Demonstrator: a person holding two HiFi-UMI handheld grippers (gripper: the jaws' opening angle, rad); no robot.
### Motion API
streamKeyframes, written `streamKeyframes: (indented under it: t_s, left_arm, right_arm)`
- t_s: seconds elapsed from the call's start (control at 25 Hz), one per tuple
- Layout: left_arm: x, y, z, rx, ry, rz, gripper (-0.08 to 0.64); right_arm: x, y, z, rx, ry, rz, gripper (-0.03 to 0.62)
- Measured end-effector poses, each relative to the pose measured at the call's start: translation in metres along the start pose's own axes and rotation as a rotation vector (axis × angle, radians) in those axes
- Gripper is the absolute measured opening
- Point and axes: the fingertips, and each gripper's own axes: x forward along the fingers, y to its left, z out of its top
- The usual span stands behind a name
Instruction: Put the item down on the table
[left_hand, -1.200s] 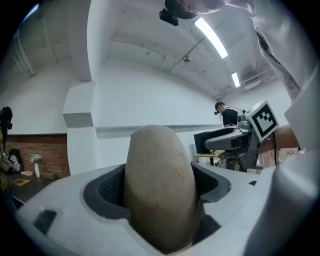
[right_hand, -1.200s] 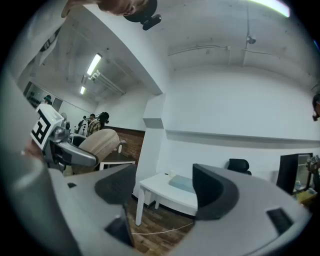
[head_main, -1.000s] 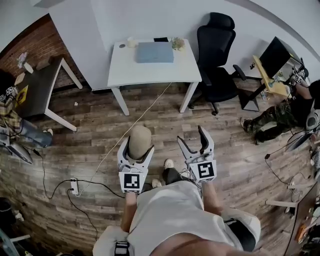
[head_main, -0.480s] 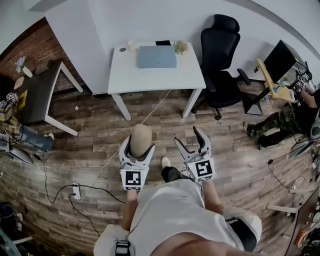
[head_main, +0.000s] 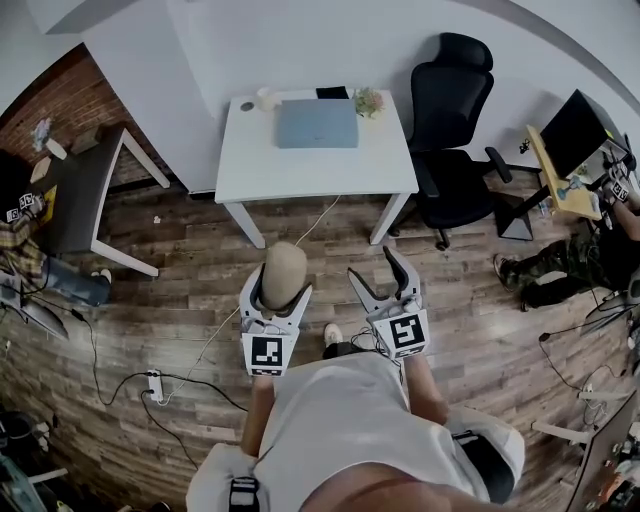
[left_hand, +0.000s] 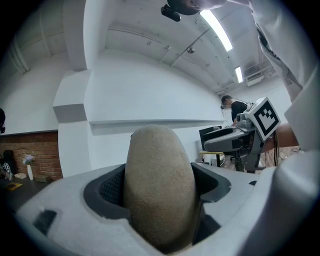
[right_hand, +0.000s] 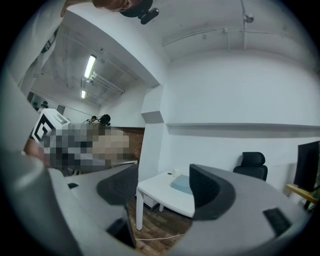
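Left gripper view: the left gripper (left_hand: 159, 192) is clamped on a tan egg-shaped item (left_hand: 159, 165) with a matte, finely grained skin. The item stands upright, its rounded top rising clear above the two dark pads that press on its flanks.

In the right gripper view, the right gripper (right_hand: 165, 187) carries nothing. Its jaws are apart and closing, with only floor and furniture showing through the gap.

From the head view, both grippers are held out side by side in front of a person in a pale shirt, above a plank wooden floor (head_main: 180, 290). The tan egg-shaped item is up in the air in the left gripper, near the front edge of a white four-legged surface (head_main: 300, 165) but clear of it. That surface stands against a white wall. On it lie a flat blue-grey rectangular object (head_main: 317, 123), a small potted plant (head_main: 368, 100) and a few small things along the back edge, too small to tell.

A black office chair (head_main: 455, 110) stands just beside the surface's right end. A pale cable (head_main: 215, 330) runs across the floor to a power strip (head_main: 153, 385). A dark table (head_main: 80, 190) stands well apart to the left, by a brick wall (head_main: 60, 95).
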Motion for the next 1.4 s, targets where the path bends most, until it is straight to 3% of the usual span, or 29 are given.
streamKeyframes:
  t_s: [0.44,0.88,1.4]
  left_arm:
    - [0.062,0.008,0.009,0.029,0.023,0.026,0.391]
    - [0.093,0.03,0.007,0.031,0.023,0.061,0.391]
    - [0.158,0.082,-0.011,0.018,0.019,0.022,0.391]
  right_arm:
    - [0.04,-0.055,-0.01,0.021,0.008,0.029,0.309]
    - [0.078,-0.073,-0.016,0.035,0.011,0.051,0.304]
    - [0.149,-0.099,-0.033,0.035,0.037,0.003,0.298]
